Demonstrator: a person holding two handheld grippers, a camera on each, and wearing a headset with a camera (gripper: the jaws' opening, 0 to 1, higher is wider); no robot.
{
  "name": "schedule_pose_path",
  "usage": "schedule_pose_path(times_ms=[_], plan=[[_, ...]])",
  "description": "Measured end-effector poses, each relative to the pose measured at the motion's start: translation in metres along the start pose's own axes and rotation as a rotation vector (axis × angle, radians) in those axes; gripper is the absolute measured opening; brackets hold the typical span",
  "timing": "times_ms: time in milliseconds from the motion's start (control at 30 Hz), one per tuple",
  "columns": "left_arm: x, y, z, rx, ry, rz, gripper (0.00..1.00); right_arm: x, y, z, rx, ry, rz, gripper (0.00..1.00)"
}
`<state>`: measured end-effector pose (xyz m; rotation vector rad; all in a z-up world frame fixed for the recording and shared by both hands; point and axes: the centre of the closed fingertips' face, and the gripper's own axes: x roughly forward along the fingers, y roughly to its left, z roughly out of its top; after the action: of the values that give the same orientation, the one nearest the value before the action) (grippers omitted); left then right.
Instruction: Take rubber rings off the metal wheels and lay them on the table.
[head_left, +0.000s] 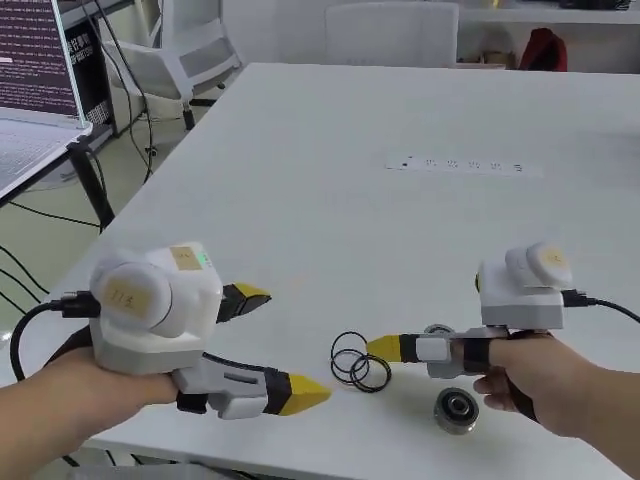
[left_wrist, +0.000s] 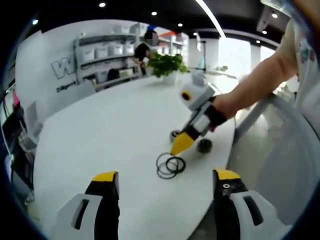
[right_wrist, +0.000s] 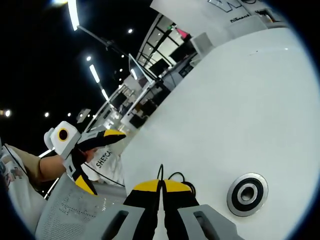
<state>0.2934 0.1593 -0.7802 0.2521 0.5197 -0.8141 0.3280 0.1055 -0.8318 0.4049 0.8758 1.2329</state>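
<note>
Several black rubber rings (head_left: 357, 366) lie in a loose pile near the table's front edge, also seen as rings (left_wrist: 170, 165). My right gripper (head_left: 383, 348) is shut with its yellow tips at the pile; a thin black ring (right_wrist: 161, 171) sticks out from between its tips (right_wrist: 161, 186). One metal wheel (head_left: 457, 409) lies just in front of that hand, and a second wheel (head_left: 437, 331) sits behind the gripper. The near wheel (right_wrist: 246, 194) lies flat. My left gripper (head_left: 278, 345) hovers open to the left of the rings, holding nothing (left_wrist: 165, 175).
The white table (head_left: 330, 200) stretches far ahead, with a power strip (head_left: 465, 165) set in its middle. A monitor (head_left: 35, 60) and chairs (head_left: 195, 50) stand off to the left. A potted plant (left_wrist: 167, 62) sits at the table's far end.
</note>
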Motion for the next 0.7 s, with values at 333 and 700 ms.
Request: schedule_pose_path(times_ms=[333,700], plan=[[-0.0015,-0.0068,-0.0048,-0.008,0.008,-0.013,0.79,0.0021,-0.0039,-0.0044,0.011,0.018,-0.012,0.0],[-0.0052,-0.0047,-0.0048,-0.01,0.011,-0.002,0.78,0.0068,-0.0054,-0.0076,0.015,0.033,-0.015,0.0]])
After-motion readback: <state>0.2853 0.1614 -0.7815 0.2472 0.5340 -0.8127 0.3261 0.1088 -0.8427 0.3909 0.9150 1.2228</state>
